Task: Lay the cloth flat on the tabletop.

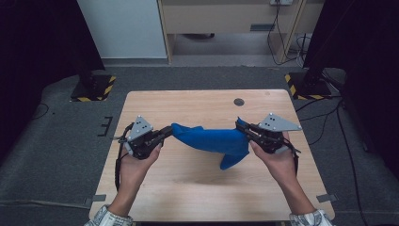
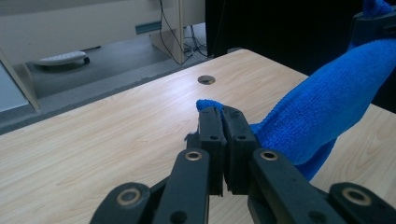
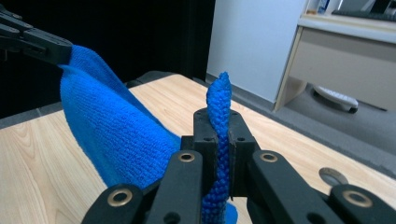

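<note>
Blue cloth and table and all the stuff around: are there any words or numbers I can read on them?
None: no words, labels or numbers can be read.
blue cloth: plain, no tag showing.
wooden table: bare wood with a round hole, no print.
Yellow-and-black striped stand bases: warning stripes, no text.
Things on the far desk in the right gripper view: too blurred to read.

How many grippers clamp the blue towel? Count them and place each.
2: the left gripper pinches the blue towel at its left end, the right gripper at its right end.
</note>
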